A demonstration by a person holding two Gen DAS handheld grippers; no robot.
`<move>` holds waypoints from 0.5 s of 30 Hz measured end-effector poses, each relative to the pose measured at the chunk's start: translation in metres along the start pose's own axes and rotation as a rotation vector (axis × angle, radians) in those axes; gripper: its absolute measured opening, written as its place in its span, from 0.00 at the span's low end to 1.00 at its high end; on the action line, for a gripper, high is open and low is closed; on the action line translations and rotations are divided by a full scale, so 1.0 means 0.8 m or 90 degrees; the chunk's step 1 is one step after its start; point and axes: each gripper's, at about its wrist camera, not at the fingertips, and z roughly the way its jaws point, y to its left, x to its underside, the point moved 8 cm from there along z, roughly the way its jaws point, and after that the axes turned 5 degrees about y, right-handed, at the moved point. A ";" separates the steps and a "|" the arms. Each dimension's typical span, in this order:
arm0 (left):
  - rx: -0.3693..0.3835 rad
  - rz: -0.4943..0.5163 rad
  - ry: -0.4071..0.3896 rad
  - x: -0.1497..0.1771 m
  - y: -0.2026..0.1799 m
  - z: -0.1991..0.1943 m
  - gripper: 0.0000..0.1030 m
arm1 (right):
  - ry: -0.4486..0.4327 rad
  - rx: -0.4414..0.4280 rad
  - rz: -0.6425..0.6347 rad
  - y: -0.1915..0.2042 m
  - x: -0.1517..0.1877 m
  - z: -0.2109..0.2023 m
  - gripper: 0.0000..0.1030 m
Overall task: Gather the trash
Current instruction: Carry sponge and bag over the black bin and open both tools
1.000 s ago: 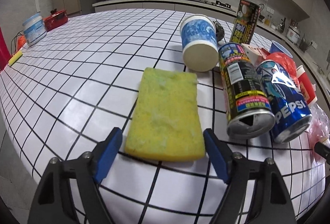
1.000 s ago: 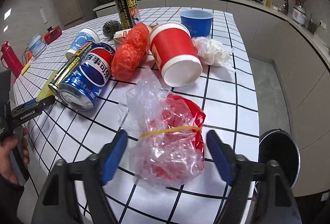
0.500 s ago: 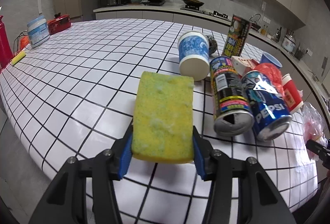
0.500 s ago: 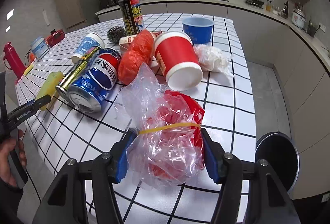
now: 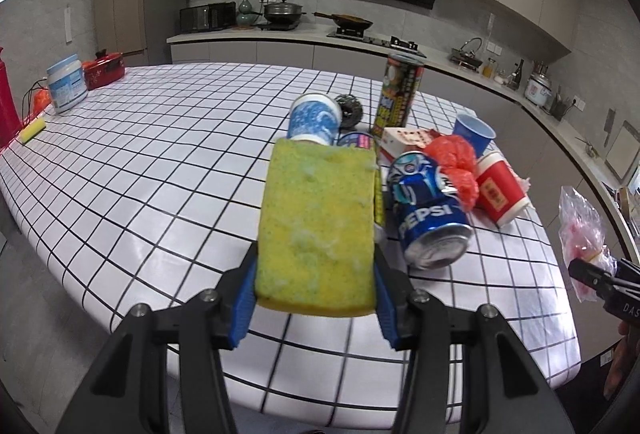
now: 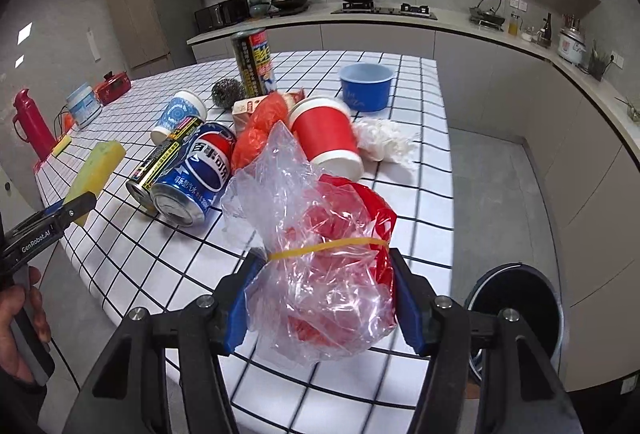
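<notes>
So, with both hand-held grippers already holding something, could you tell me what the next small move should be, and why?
Probably swing the right hand-held gripper over the open black bin on the floor to its right, then release. It is shut on the plastic bag, lifted off the table, and the bin sits close by. The left hand-held gripper, shut on the yellow sponge, could follow.

Left wrist view: looks forward along the left gripper (image 5: 316, 286), from just above the near edge of the white black-gridded table (image 5: 168, 154), toward the far counter. Right wrist view: looks forward along the right gripper (image 6: 322, 298), from the table's right end, with the floor and a round black bin (image 6: 516, 298) at lower right. Both views are close to the table and share the blue Pepsi can (image 5: 430, 210) (image 6: 198, 174) and the red paper cup (image 5: 498, 188) (image 6: 326, 132).
</notes>
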 end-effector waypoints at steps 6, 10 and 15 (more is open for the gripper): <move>0.002 0.011 -0.010 0.012 -0.038 -0.015 0.50 | -0.015 0.004 0.008 -0.034 0.008 -0.023 0.61; -0.001 0.014 -0.014 0.022 -0.071 -0.024 0.50 | -0.021 0.000 0.009 -0.064 0.019 -0.039 0.61; -0.001 0.016 -0.017 0.038 -0.134 -0.041 0.50 | -0.025 -0.003 0.014 -0.123 0.034 -0.065 0.61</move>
